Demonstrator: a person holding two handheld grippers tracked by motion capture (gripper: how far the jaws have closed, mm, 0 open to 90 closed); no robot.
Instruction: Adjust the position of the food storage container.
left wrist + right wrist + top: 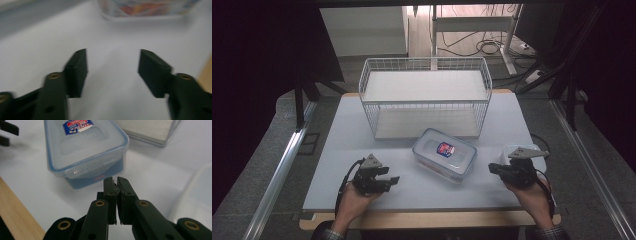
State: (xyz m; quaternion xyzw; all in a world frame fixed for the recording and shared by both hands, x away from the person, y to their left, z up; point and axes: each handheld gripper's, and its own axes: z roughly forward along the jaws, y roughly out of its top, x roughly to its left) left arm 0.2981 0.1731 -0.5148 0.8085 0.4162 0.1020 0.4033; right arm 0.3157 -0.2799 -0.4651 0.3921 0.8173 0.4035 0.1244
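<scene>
The left hand (349, 202) is holding its black two-jaw left gripper (393, 180) near the table's front edge, jaws standing apart with nothing between them. The right hand (532, 197) is holding its black right gripper (492, 168) near the front right corner, jaws pressed together.

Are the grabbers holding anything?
No. The left gripper is open over bare table; the right gripper is shut on nothing, near the box.

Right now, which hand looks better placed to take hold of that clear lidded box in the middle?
Probably the left. The left gripper has its jaws apart with nothing between them, pointing toward the lidded box. The right gripper sits closer to the box's end, but its jaws are shut and would have to open first.
</scene>
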